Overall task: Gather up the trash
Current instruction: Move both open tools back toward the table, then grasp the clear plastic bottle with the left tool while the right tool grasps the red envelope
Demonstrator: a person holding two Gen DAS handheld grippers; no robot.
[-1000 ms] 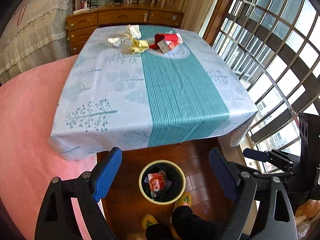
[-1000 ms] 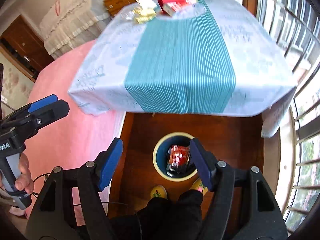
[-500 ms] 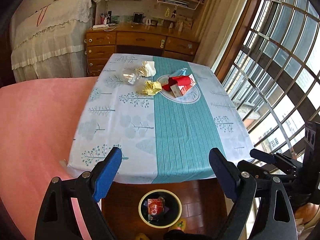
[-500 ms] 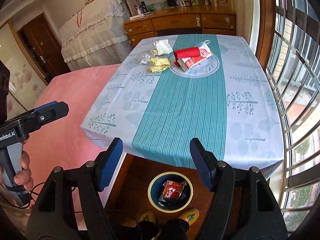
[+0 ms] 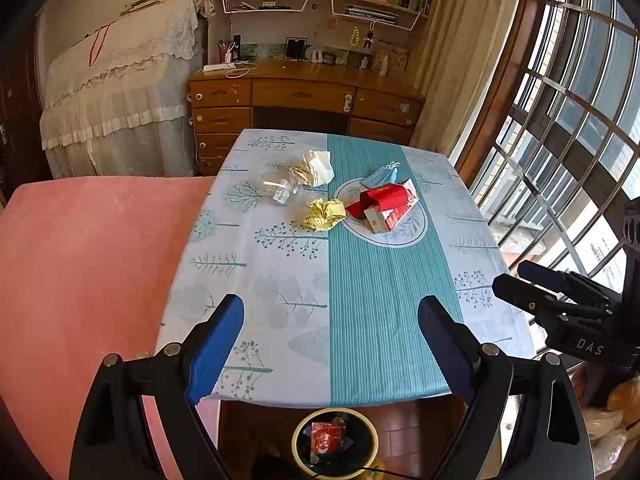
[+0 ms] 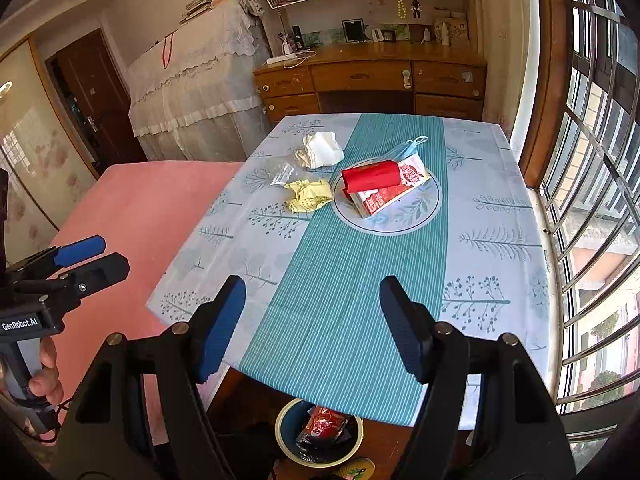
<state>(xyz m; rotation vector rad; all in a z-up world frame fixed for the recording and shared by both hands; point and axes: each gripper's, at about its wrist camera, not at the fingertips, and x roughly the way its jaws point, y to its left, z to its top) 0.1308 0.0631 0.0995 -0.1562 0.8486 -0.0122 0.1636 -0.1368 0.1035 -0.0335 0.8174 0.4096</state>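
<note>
Trash lies at the far end of the table (image 5: 360,300): a white crumpled tissue (image 5: 316,167), a clear plastic wrapper (image 5: 281,189), a yellow crumpled paper (image 5: 325,214), a red roll on a red-and-white carton (image 5: 386,206) and a blue face mask (image 5: 384,174). The same pile shows in the right wrist view: tissue (image 6: 322,149), yellow paper (image 6: 308,195), carton (image 6: 388,188). A round bin (image 5: 335,442) holding a red wrapper stands on the floor under the near table edge. My left gripper (image 5: 330,340) and right gripper (image 6: 312,322) hover open and empty above the near edge.
A pink-covered surface (image 5: 88,272) lies left of the table. A wooden desk (image 5: 304,100) stands behind it, with a lace-draped piece of furniture (image 5: 120,92) to its left. Barred windows (image 5: 568,128) run along the right. A hand (image 6: 46,376) holds the left gripper's handle.
Both grippers rose and tilted up from over the bin on the floor; the view now takes in the whole tabletop and the room. Both stayed open and empty.
</note>
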